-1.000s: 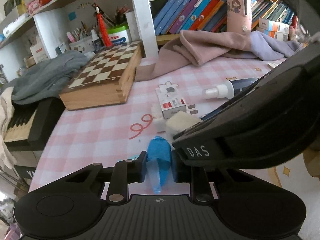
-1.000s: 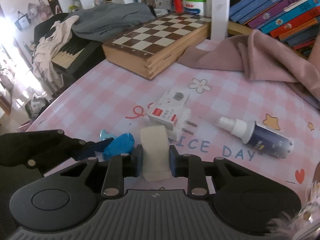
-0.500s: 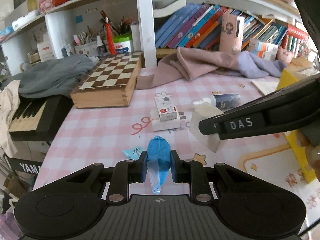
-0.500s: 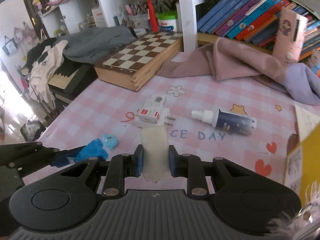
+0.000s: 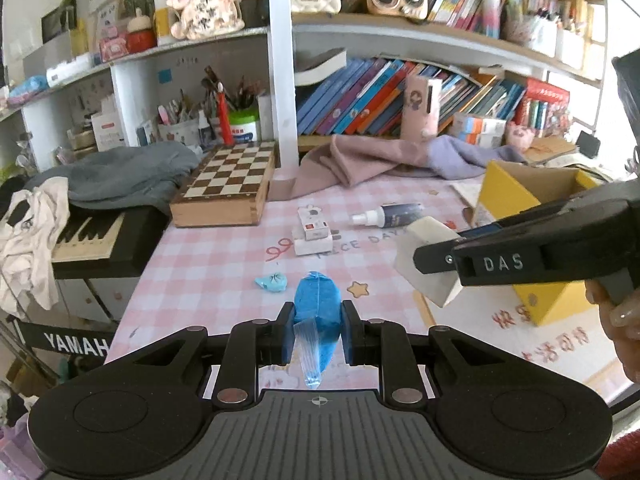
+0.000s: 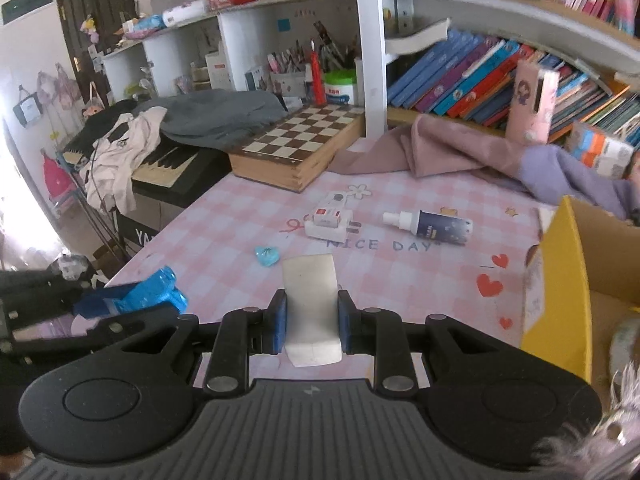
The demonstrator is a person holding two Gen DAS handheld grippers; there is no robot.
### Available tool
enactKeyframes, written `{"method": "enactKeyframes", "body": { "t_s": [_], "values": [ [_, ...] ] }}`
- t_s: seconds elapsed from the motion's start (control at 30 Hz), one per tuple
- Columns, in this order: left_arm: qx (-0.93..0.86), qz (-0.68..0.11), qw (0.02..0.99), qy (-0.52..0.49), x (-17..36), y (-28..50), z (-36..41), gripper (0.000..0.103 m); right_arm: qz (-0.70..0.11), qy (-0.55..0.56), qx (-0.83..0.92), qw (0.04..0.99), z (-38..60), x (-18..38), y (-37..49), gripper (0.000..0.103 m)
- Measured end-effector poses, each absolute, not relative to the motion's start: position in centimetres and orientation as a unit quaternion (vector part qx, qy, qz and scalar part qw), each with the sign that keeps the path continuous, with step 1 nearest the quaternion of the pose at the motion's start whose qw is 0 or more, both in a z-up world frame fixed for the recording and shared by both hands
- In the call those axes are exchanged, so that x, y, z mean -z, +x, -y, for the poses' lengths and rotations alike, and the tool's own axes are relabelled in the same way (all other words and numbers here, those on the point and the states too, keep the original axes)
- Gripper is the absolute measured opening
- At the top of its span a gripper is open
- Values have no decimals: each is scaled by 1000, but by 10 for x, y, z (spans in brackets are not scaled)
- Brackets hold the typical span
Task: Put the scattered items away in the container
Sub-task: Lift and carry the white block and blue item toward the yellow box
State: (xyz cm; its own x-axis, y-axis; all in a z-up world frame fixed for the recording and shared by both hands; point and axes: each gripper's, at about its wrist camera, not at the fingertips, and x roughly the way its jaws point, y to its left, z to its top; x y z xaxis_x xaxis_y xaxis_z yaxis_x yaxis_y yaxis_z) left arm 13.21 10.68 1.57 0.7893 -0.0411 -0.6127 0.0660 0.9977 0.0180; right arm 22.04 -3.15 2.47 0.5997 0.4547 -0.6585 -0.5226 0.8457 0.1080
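With my left gripper [image 5: 316, 322] clamped on a crinkly blue plastic packet [image 5: 317, 304] and my right gripper [image 6: 311, 320] on a pale rectangular eraser block [image 6: 310, 296], both loads hang above the desk [image 6: 400, 280] beside the yellow cardboard box [image 6: 568, 288]. Next, I judge, I must carry each over that box's open top before letting go.

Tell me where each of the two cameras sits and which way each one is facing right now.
Left wrist: on the left gripper, facing the shelves across the table; shows its blue packet, the right gripper and a hand.
Right wrist: on the right gripper, facing likewise; shows its white block.
Both show the chessboard, spray bottle and yellow box.
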Motion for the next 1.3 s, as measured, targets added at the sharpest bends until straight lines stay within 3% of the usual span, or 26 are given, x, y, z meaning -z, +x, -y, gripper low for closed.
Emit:
{"method": "enactKeyframes", "body": {
  "t_s": [0.6,1.3],
  "values": [
    [75,-308,948,21,-31,23,-99,21,-342,-57,-236,908,62,-30,65,23],
    [164,-311,936,34,-28,-4,-54,21,-360,-25,-129,924,132,-28,5,23]
  ]
}}
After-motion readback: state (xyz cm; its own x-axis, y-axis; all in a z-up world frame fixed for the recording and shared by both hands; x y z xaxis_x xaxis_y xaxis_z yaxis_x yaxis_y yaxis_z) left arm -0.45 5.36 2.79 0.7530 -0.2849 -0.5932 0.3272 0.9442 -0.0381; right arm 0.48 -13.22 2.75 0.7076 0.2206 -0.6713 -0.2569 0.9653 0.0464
